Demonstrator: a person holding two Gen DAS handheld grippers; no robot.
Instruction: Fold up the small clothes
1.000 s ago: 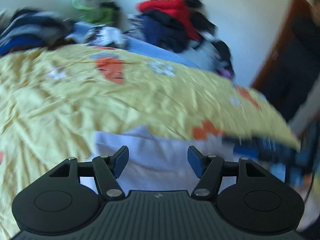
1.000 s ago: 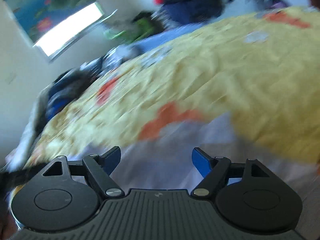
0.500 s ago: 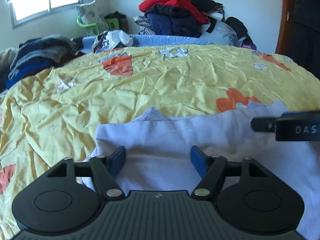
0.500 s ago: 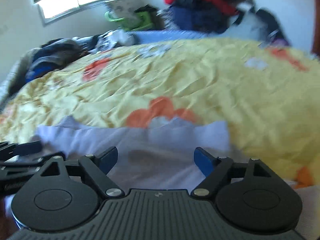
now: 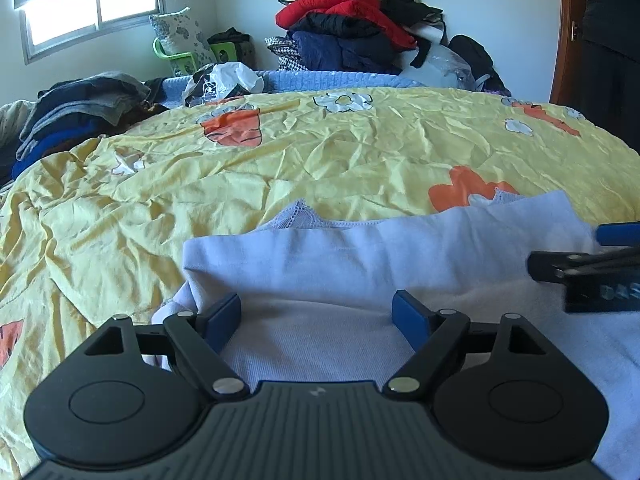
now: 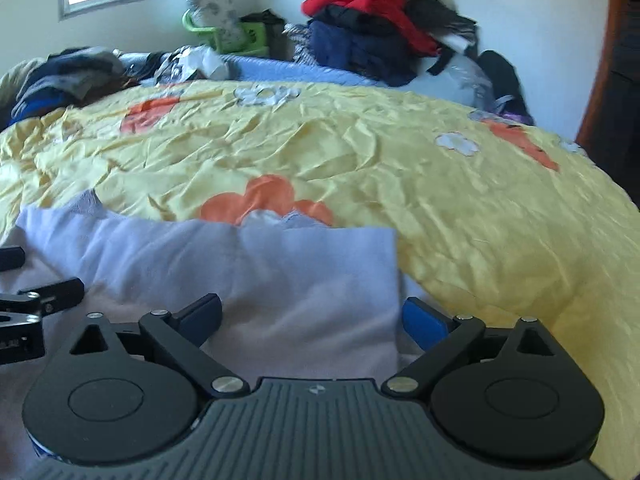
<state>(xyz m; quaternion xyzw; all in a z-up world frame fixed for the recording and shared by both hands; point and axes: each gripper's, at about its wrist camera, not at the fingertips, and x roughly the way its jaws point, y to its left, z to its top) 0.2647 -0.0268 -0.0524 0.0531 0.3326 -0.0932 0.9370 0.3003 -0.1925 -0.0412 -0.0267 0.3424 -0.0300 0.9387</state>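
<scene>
A small pale lavender garment with lace trim lies on the yellow bedspread, its near part folded over. My left gripper is open, low over the garment's left part, with nothing between its blue pads. My right gripper is open over the garment's right edge, empty. The right gripper also shows at the right edge of the left wrist view. The left gripper shows at the left edge of the right wrist view.
A pile of red, navy and black clothes stands at the far side of the bed. Dark folded clothes lie at the far left. A green chair is under the window. A wooden door is at the right.
Both grippers swung from a blurred, tilted pose to level and came down low over the garment, side by side. Both stayed open.
</scene>
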